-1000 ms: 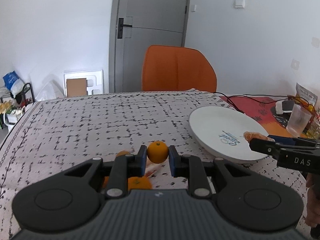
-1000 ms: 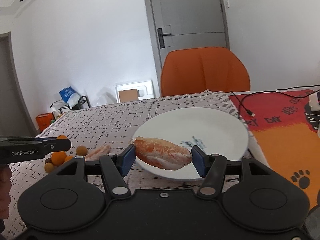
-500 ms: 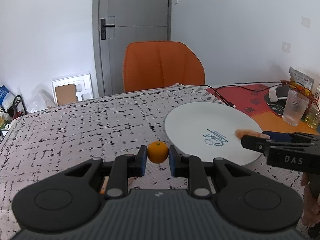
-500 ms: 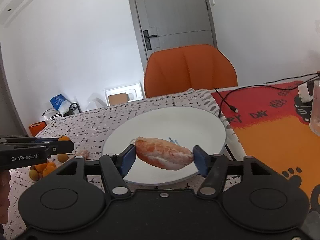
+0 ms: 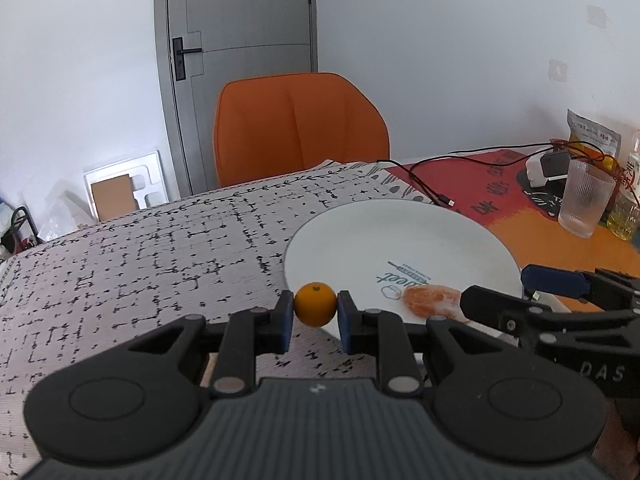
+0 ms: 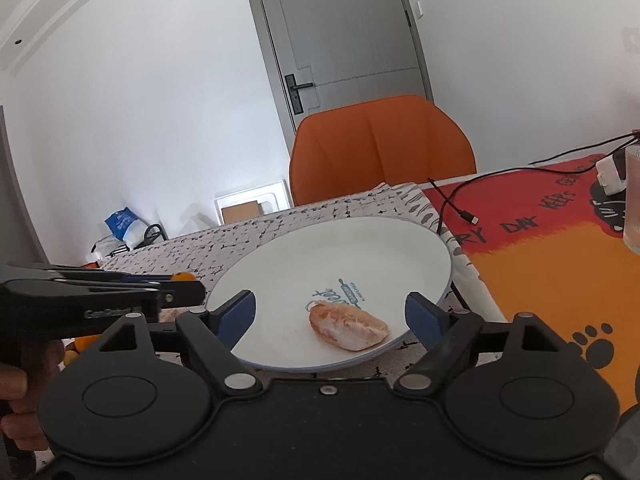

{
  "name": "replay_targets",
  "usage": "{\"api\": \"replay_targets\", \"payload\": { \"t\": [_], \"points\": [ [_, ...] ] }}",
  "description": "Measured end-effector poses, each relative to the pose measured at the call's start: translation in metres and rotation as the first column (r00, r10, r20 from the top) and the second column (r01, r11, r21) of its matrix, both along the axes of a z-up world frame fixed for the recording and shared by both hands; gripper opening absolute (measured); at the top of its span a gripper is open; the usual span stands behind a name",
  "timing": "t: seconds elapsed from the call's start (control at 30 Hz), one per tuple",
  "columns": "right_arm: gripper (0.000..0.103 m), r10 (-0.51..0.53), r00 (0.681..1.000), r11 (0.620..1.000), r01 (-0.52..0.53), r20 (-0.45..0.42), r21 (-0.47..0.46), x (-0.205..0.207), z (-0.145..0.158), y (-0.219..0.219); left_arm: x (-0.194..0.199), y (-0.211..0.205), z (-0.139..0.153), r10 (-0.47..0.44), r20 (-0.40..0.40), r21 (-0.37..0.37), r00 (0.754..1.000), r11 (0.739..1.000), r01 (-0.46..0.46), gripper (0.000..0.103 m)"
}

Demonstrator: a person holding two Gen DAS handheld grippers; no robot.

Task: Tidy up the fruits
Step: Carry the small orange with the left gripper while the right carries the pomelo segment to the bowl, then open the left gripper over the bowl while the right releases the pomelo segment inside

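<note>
My left gripper (image 5: 315, 315) is shut on a small round orange (image 5: 315, 304) and holds it at the near left rim of the white plate (image 5: 360, 236). A peeled pink citrus segment (image 6: 347, 325) lies on the plate (image 6: 304, 256) near its front edge. My right gripper (image 6: 331, 314) is open and empty, its blue pads either side of the segment without touching it. The segment also shows in the left wrist view (image 5: 434, 300). The left gripper shows side-on in the right wrist view (image 6: 104, 296).
Several small oranges (image 6: 82, 346) lie on the patterned cloth (image 5: 140, 264) to the left. An orange chair (image 5: 300, 128) stands behind the table. On the red-orange mat (image 6: 552, 256) are a cable (image 6: 460, 204), a ribbed glass (image 5: 584, 204) and a charger.
My right gripper has opened and let the citrus segment down onto the plate. My left gripper has carried the small orange to the right, up to the plate's rim.
</note>
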State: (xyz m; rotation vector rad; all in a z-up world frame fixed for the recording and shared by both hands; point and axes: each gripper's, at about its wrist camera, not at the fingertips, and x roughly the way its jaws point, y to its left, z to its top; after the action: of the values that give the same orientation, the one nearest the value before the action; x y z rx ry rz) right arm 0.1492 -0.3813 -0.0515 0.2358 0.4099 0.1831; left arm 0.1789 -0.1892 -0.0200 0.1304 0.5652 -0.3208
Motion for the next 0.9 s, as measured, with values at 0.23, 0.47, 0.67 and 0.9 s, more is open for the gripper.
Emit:
{"api": "replay_targets", "payload": {
  "t": [0.23, 0.47, 0.67, 0.9],
  "points": [
    [0.085, -0.013, 1.0, 1.0, 0.013, -0.004, -0.002, -0.001, 0.0, -0.002, -0.008, 0.001, 0.012, 0.003, 0.032, -0.034, 0.999, 0.999, -0.002, 0.026],
    [0.088, -0.029, 1.0, 1.0, 0.029, -0.01, -0.005, -0.008, 0.0, 0.0, -0.016, 0.025, 0.011, 0.06, 0.0, -0.064, 0.998, 0.996, -0.059, 0.037],
    [0.094, -0.047, 0.999, 0.999, 0.047, -0.021, -0.009, -0.011, 0.003, 0.003, -0.027, 0.047, 0.01, 0.118, 0.011, -0.063, 0.993, 0.991, -0.117, 0.065],
    [0.102, -0.055, 0.998, 0.998, 0.054, -0.023, -0.036, -0.016, 0.007, 0.016, -0.04, 0.071, 0.011, 0.164, 0.05, -0.082, 0.985, 0.984, -0.16, 0.088]
  ]
}}
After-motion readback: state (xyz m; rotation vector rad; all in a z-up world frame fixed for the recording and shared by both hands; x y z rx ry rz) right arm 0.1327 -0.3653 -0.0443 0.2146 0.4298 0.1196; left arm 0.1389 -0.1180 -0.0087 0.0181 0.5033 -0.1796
